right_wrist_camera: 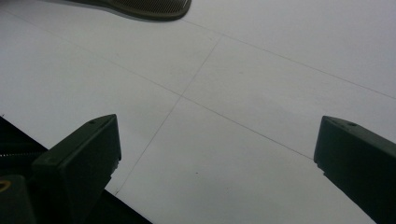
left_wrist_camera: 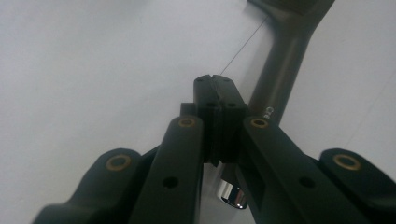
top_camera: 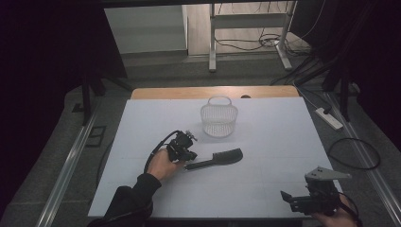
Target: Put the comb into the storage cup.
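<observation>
A black hairbrush [top_camera: 217,158] lies flat near the middle of the white table, its handle pointing left. My left gripper [top_camera: 187,161] sits at the handle's end, held low over the table. In the left gripper view its jaws [left_wrist_camera: 215,81] are pressed together with nothing between them, and the brush handle [left_wrist_camera: 280,70] runs past just to their right. My right gripper [top_camera: 291,201] rests at the table's front right corner, far from the brush. Its jaws [right_wrist_camera: 217,154] stand wide apart over bare table, and the brush head [right_wrist_camera: 149,7] shows at the top edge.
A white mesh basket [top_camera: 219,118] with a handle stands upright behind the brush, toward the far side. The white table top [top_camera: 283,137] has a wooden strip along its far edge. Cables and a power strip [top_camera: 329,118] lie on the floor to the right.
</observation>
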Action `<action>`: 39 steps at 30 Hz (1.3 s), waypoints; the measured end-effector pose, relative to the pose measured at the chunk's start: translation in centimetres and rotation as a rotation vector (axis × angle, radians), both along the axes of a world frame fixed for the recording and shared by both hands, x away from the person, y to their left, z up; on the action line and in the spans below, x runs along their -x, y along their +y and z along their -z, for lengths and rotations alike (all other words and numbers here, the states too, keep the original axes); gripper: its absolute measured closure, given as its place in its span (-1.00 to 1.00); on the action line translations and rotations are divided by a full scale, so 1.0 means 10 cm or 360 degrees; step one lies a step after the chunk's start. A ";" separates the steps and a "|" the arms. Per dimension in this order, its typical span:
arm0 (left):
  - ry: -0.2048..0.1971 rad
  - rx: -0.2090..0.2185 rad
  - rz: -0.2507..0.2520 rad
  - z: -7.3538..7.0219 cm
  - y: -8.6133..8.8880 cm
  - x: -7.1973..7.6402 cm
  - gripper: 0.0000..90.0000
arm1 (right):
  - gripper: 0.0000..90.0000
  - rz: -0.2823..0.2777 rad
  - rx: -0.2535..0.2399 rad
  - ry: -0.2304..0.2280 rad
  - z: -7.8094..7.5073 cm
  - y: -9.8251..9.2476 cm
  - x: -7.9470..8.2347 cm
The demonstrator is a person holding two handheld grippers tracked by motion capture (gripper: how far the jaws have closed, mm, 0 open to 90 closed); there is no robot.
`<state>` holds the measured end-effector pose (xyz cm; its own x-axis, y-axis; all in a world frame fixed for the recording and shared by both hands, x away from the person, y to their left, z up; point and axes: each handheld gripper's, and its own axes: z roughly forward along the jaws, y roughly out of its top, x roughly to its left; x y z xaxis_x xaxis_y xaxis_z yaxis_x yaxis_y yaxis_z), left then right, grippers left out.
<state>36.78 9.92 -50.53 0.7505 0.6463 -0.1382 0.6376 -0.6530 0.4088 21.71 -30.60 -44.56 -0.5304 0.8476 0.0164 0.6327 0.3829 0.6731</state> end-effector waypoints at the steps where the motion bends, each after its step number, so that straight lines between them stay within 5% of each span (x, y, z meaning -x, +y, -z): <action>1: 0.0006 -0.0016 -0.0005 0.03 0.00 0.00 0.98 | -0.98 0.0000 0.0002 0.0001 0.00 0.00 0.00; 39: 0.0133 0.0007 0.0021 0.04 -0.08 0.22 0.98 | -0.97 -0.0001 -0.0001 -0.0002 0.00 0.00 0.00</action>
